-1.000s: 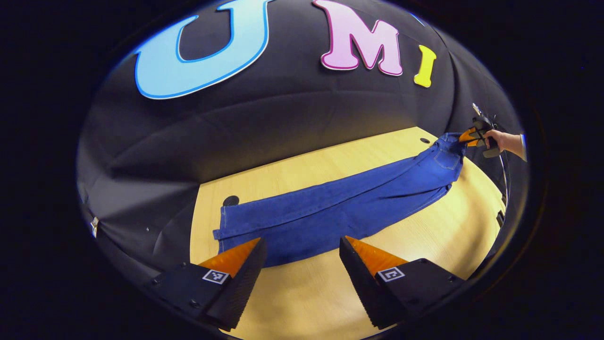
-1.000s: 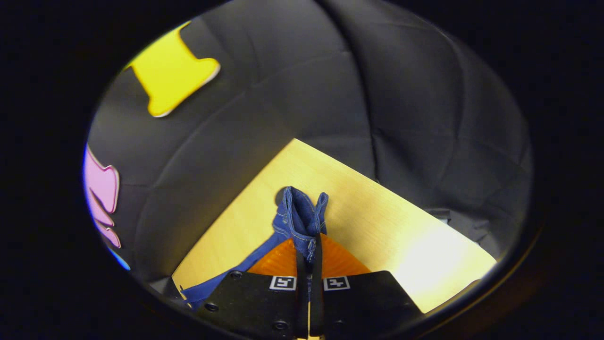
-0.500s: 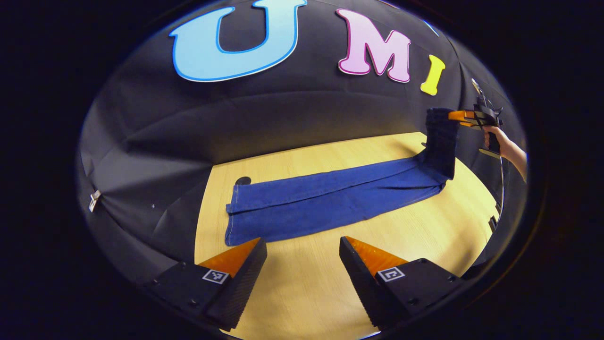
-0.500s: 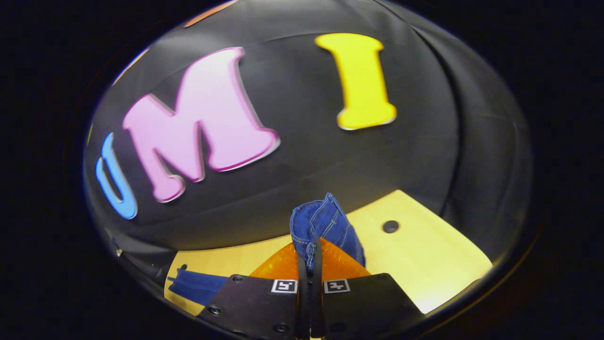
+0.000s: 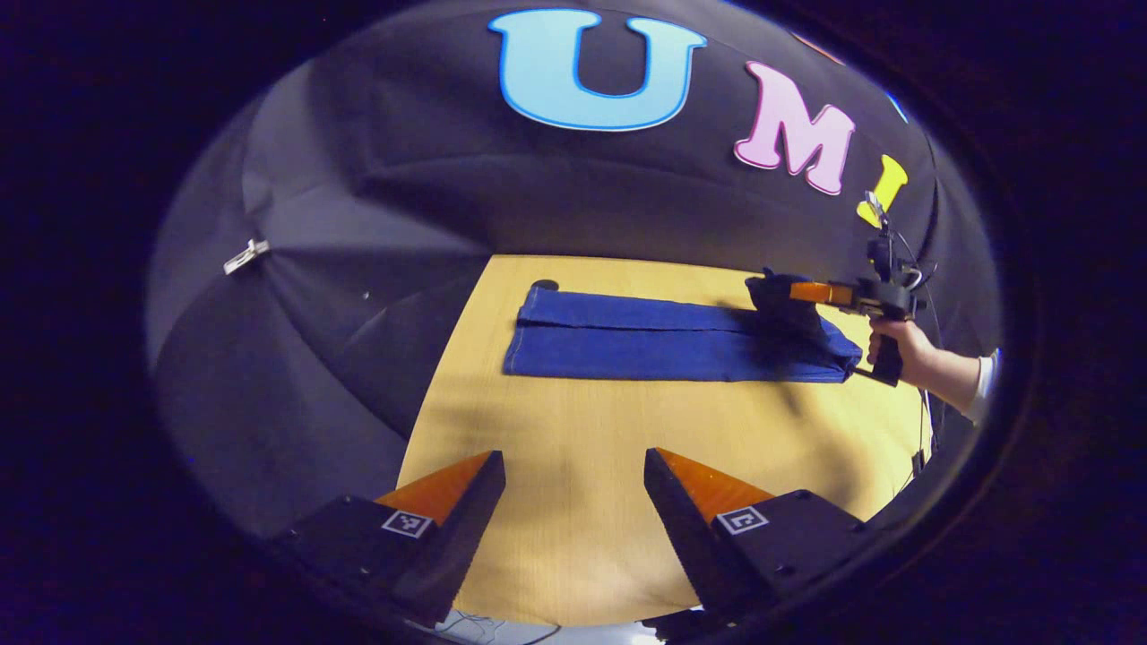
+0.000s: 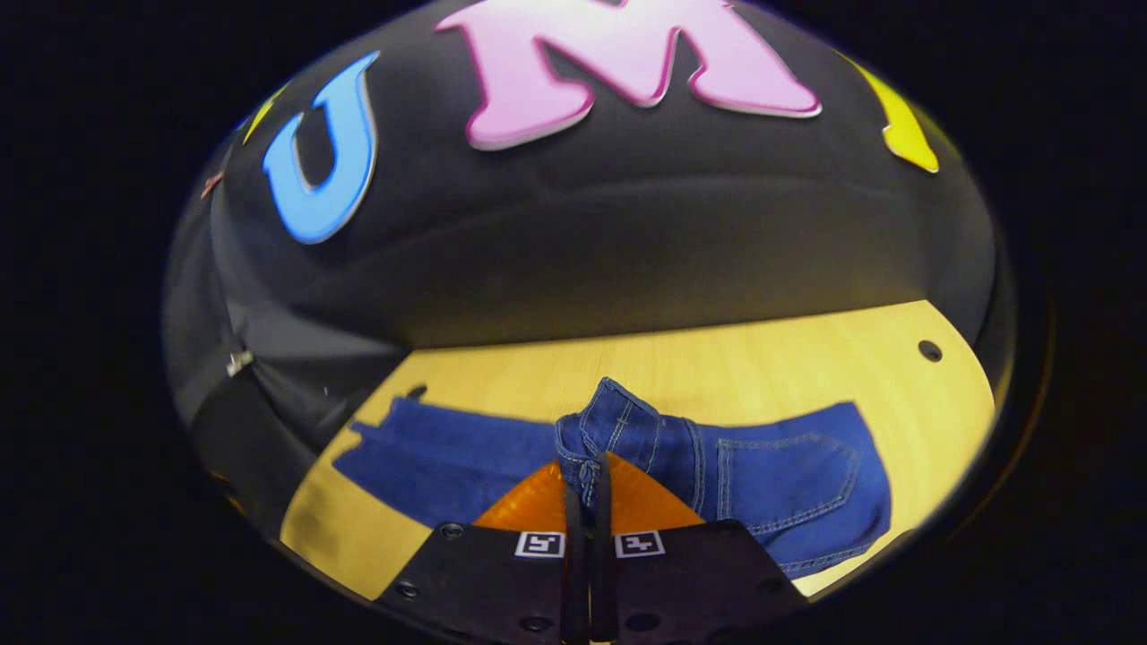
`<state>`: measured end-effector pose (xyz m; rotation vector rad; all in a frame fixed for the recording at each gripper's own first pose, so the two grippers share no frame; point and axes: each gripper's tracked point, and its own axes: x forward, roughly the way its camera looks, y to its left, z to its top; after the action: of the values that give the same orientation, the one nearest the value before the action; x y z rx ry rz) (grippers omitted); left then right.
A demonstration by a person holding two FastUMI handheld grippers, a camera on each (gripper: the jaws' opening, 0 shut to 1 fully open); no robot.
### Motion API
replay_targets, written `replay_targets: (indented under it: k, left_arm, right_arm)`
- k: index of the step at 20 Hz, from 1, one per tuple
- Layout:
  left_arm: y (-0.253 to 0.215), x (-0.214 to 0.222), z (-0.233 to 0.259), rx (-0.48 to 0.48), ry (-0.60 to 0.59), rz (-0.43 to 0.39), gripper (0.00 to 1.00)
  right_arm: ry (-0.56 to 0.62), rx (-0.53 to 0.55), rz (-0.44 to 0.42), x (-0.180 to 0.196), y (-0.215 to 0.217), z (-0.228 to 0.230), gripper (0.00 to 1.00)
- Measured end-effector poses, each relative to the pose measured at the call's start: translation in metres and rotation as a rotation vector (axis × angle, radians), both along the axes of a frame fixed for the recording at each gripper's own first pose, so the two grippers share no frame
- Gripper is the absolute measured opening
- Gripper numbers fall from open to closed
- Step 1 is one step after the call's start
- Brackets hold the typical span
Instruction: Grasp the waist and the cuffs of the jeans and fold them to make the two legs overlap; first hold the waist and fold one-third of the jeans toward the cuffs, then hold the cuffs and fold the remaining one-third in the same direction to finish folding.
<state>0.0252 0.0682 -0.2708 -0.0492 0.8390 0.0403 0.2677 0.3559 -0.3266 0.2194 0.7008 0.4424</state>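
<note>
The jeans (image 5: 663, 336) lie legs-overlapped on the table (image 5: 573, 502), the right gripper (image 6: 588, 466) clamping the waist (image 6: 618, 430) mid-first-fold, left gripper (image 5: 573, 484) jaws open; cuff fold remains.

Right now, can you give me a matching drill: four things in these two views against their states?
Things:
1. left hand-held gripper
2. right hand-held gripper
3. blue denim jeans' waist
4. blue denim jeans' cuffs

States:
A. lying flat on the light wooden table
B. shut on denim
C. open, holding nothing
D. lifted, carried over the legs

Pairs: 1-C, 2-B, 3-D, 4-A
</note>
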Motion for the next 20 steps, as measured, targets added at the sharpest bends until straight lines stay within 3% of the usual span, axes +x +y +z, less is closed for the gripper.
replay_targets:
  k: [4,7,10,13,14,15,17,20]
  left_arm:
    - [0.016,-0.048,-0.014,0.045,0.054,0.035,0.97]
    - [0.004,-0.042,-0.011,0.029,0.052,0.033,0.96]
    - [-0.014,-0.014,-0.009,-0.007,0.034,0.026,0.97]
    - [-0.029,0.031,-0.004,-0.054,0.008,0.009,0.97]
    - [-0.032,0.048,-0.004,-0.072,0.007,0.004,0.97]
    - [-0.033,0.065,-0.005,-0.086,0.011,-0.001,0.97]
    - [-0.026,0.105,-0.010,-0.096,0.029,0.006,0.96]
    - [-0.007,0.178,-0.029,-0.118,0.058,0.087,0.96]
  right_arm:
    - [0.105,-0.023,0.045,-0.019,0.007,-0.046,0.05]
    - [0.159,0.014,0.055,-0.023,0.013,-0.052,0.10]
    - [0.211,0.103,0.091,-0.032,0.028,-0.037,0.50]
    - [0.163,0.115,0.154,-0.038,0.012,-0.004,0.91]
    - [0.131,0.111,0.199,-0.043,0.004,0.011,0.82]
    - [0.098,0.108,0.238,-0.050,-0.008,0.026,0.96]
    - [0.057,0.118,0.289,-0.061,-0.036,0.057,0.97]
    - [0.036,0.129,0.307,-0.067,-0.088,0.086,0.97]
